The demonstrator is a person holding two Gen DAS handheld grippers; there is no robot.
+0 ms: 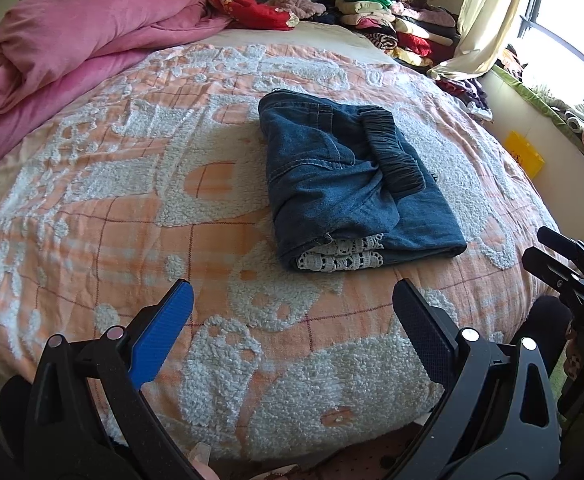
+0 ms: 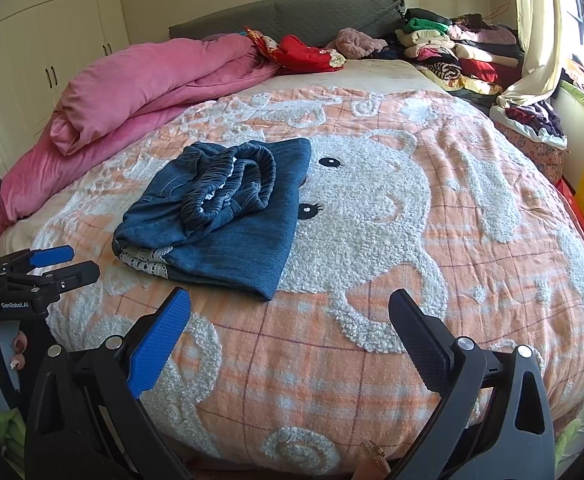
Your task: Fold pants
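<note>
Item: denim pants (image 1: pixel 352 184), folded into a compact bundle, gathered elastic waistband (image 1: pixel 392 152) uppermost, white lace trim (image 1: pixel 340 256) showing at the fold facing us. Location: lying on the bed's orange-checked bedspread (image 1: pixel 131 216) with its white fleecy animal pattern, about mid-width, nearer the foot edge than the headboard (image 2: pixel 292 12); in the right wrist view we see the bundle just beside the animal's eyes.

Left gripper (image 1: pixel 292 308): we hold it over the foot edge of the bed, jaws spread wide, nothing between them; blue pad (image 1: pixel 163 332) on one finger, black on the other. It is apart from the pants.

Right gripper (image 2: pixel 289 312): likewise wide apart and empty, over the foot edge, short of the pants.

Also on the bed: pink quilt (image 1: pixel 71 52), rolled along the left edge; red garment (image 1: pixel 259 10) near the headboard; stack of folded clothes (image 1: pixel 396 28) at the far right corner.

Beyond the bed: cream curtain (image 1: pixel 488 12), yellow bag (image 1: pixel 526 152) by the right wall, white wardrobe doors (image 2: pixel 43 64)
</note>
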